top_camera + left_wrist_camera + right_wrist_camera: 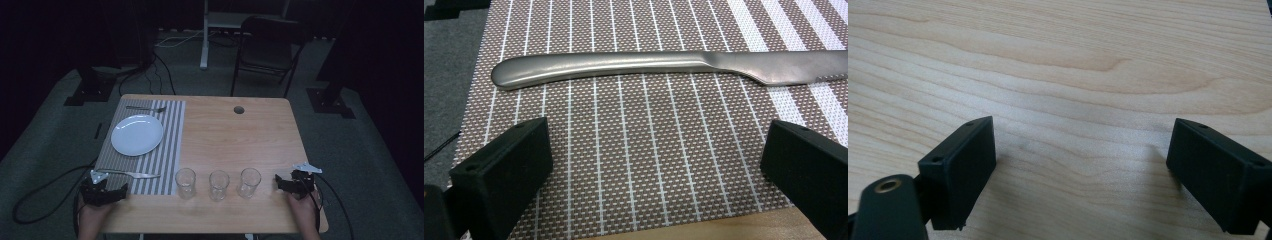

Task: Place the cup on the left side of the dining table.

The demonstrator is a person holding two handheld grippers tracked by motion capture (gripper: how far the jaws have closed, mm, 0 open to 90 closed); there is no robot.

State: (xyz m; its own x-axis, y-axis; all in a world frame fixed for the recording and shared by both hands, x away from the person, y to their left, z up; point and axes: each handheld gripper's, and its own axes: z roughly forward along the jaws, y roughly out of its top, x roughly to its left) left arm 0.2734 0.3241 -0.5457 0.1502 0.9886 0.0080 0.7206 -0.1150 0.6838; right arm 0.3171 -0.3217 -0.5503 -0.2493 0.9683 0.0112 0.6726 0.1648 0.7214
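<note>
Left gripper view: left gripper jaws spread wide, nothing between; knife lies flat just beyond, on striped placemat near edge. Right gripper jaws spread over bare tabletop, well apart from placemat.

Mat on table, left half. On mat: fork at far edge, plate just before it, knife along near edge. Three glasses in a row on bare table right of mat, apart. Left gripper before knife; right gripper right of glasses.
</note>
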